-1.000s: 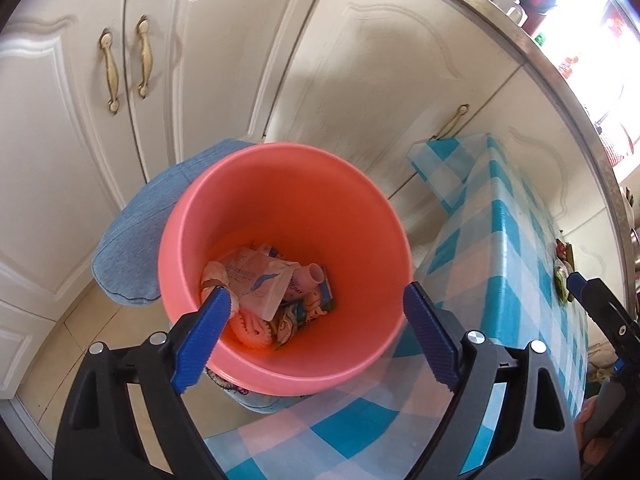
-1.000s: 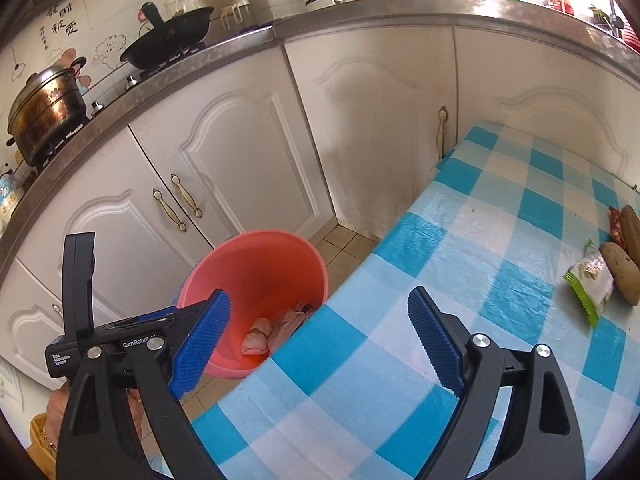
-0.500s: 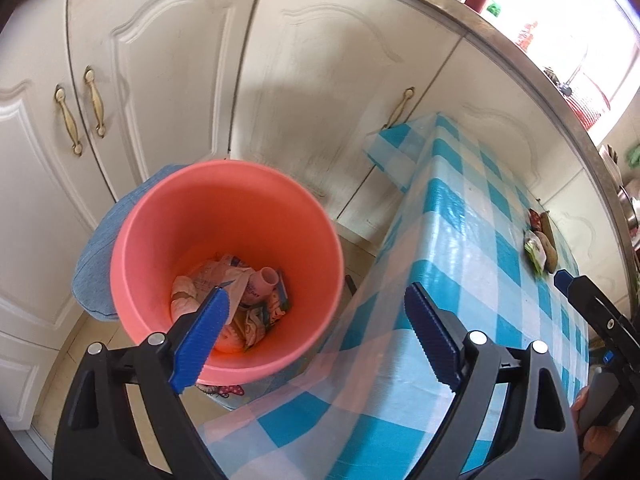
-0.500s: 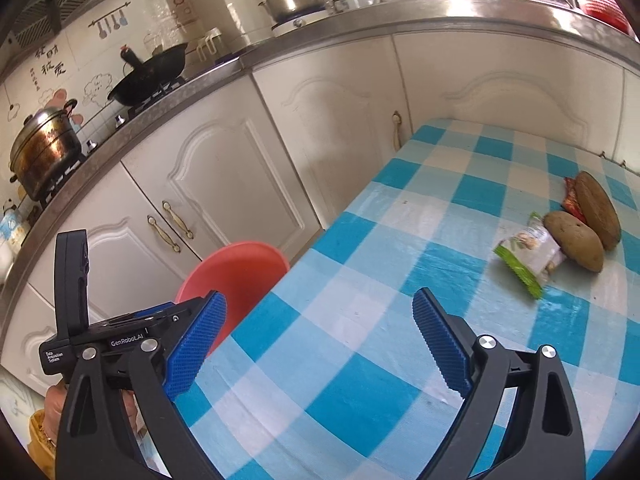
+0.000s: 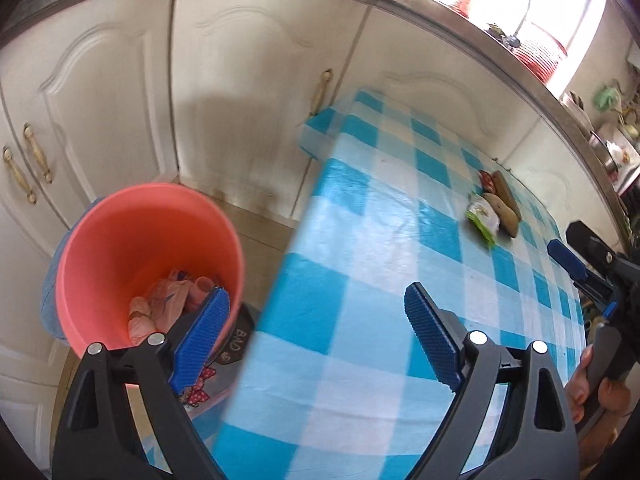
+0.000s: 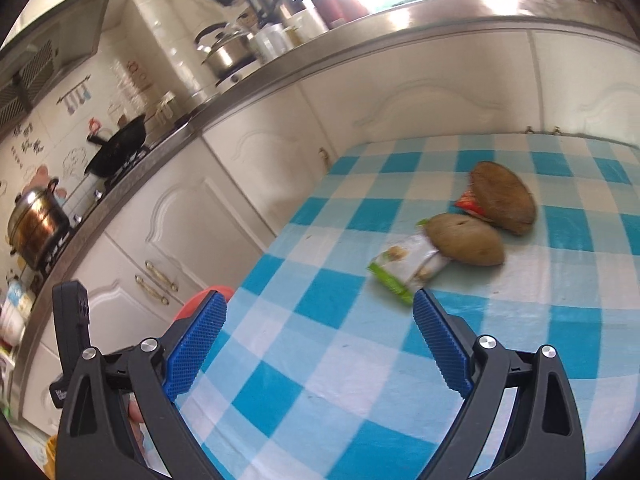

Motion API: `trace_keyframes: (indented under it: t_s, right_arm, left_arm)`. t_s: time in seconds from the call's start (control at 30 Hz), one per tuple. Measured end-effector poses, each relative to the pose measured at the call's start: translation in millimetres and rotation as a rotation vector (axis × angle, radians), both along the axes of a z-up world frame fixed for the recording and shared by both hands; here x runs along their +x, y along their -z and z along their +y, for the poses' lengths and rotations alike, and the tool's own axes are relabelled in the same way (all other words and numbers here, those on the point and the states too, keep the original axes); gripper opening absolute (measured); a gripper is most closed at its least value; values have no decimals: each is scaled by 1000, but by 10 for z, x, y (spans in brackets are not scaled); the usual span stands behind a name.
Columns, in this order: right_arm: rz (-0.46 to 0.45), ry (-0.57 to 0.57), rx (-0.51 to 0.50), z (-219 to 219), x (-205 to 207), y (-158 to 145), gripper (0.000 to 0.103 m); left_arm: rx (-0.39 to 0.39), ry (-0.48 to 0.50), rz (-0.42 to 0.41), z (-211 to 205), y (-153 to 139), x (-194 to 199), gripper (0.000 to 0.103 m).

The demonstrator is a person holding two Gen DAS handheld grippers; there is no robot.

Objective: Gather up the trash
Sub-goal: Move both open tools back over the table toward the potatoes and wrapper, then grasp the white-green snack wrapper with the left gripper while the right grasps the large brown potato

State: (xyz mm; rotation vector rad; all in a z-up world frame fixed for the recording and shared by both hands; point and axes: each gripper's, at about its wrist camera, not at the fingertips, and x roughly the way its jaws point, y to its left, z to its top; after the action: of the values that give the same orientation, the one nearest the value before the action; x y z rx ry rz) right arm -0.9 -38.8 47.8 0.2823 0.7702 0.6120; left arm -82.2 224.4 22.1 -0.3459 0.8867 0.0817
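A green-and-white snack wrapper (image 6: pixel 402 268) lies on the blue-checked table (image 6: pixel 320 360), tucked under one of two brown potatoes (image 6: pixel 466 244). A red wrapper (image 6: pixel 468 202) peeks from beneath the farther potato (image 6: pixel 504 196). My right gripper (image 6: pixel 320 304) hangs open over the cloth just short of the green wrapper, nothing between its fingers. My left gripper (image 5: pixel 316 300) is open and empty over the table's left edge. Beside it on the floor stands the pink bucket (image 5: pixel 120 240) with crumpled trash (image 5: pixel 168 304) inside. The same wrapper (image 5: pixel 482 216) shows far off in the left wrist view.
White cabinets (image 5: pixel 240 100) with brass handles run behind the table and bucket. The steel counter (image 6: pixel 280 64) carries pots, a wok and bottles. A blue cushion (image 5: pixel 48 300) sits behind the bucket. The right gripper's blue finger (image 5: pixel 568 264) and a hand (image 5: pixel 588 380) show at the left view's right edge.
Both grippers have swung right, from above the bucket out over the table. The bucket slid to the left of both views; the wrappers and potatoes came closer. The right jaws stand slightly wider.
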Motion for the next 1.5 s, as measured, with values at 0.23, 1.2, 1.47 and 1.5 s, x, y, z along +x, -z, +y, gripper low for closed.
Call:
trace_keyframes:
  t_s: [0.23, 1.2, 1.47, 1.5]
  right_arm:
    - [59, 132, 56, -687, 232, 57, 93]
    - [127, 99, -144, -833, 1532, 469, 93]
    - [110, 77, -199, -724, 1645, 523, 93]
    - [104, 78, -207, -715, 1643, 519, 93]
  left_arm:
    - [53, 154, -37, -552, -69, 220, 90]
    - [222, 530, 9, -1840, 201, 1575, 90]
    - [228, 544, -7, -1873, 238, 1605, 89]
    - [228, 545, -9, -1876, 240, 1612, 89]
